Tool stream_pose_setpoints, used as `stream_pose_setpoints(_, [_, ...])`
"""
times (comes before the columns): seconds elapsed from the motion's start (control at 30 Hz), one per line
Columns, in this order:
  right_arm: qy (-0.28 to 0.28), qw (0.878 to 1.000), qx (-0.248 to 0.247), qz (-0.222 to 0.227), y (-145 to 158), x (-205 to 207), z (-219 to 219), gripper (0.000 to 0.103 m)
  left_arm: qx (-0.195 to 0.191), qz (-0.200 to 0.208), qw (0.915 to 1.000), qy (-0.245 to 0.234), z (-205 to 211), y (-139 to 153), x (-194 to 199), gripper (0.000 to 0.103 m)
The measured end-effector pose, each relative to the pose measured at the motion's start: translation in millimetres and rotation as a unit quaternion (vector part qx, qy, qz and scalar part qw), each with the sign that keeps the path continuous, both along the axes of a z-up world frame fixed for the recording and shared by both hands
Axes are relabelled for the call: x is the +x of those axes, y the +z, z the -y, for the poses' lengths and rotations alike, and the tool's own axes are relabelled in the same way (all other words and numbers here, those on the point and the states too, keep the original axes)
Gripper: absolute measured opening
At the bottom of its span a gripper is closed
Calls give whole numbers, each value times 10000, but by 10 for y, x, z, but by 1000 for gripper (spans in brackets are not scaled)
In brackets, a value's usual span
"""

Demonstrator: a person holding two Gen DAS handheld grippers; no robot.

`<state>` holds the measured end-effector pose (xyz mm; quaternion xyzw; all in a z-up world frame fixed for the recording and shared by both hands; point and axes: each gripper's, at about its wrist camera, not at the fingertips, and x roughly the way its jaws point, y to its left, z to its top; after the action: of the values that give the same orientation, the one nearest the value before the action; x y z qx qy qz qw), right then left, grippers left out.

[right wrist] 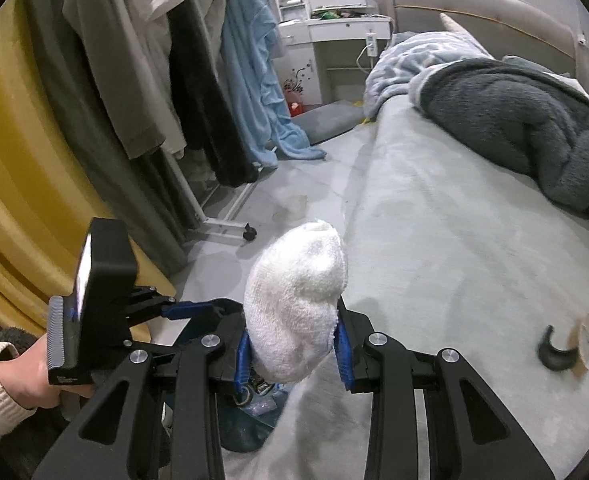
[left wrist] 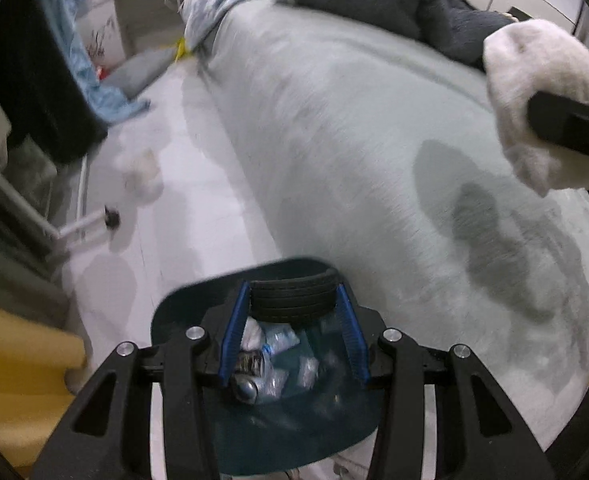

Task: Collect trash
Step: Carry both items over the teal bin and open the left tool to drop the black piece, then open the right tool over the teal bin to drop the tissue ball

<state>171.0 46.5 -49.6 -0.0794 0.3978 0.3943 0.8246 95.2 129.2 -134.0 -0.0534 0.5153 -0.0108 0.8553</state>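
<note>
My left gripper (left wrist: 292,304) is shut on the black rim of a dark teal trash bin (left wrist: 294,408) and holds it beside the bed. The bin holds a metal can (left wrist: 248,380) and crumpled plastic wrappers (left wrist: 282,340). My right gripper (right wrist: 294,344) is shut on a white wadded cloth (right wrist: 298,300), held above the bed edge and over the bin (right wrist: 246,428). The cloth also shows in the left wrist view (left wrist: 542,108) at the upper right. A black curved piece (right wrist: 554,354) lies on brown paper scrap (right wrist: 586,340) on the bed.
A grey-green bed (right wrist: 454,240) with a dark fleece blanket (right wrist: 526,120) fills the right. A clothes rack on castors (right wrist: 230,224) with hanging clothes stands left, by a yellow curtain (right wrist: 14,160). A white desk (right wrist: 334,28) is at the back.
</note>
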Motion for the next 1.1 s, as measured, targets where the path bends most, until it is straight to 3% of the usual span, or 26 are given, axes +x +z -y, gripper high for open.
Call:
stream_pose_setpoints(0.73, [516,9961,-566,-428,-438,-59,-829,34,-351,-1272,9913,-3,-447,-469,-258,49])
stream_pose_setpoints(0.93, [519,9946,-695,-578,-564,-37,-939,34,-474,-1380,9893,41,-512,-465,-302,61])
stream_pose_setpoints(1.1, [482,9925,-838,-747,-698,-19,-1010,34,-449,-1178,9919,132,-603,-372,-324,71])
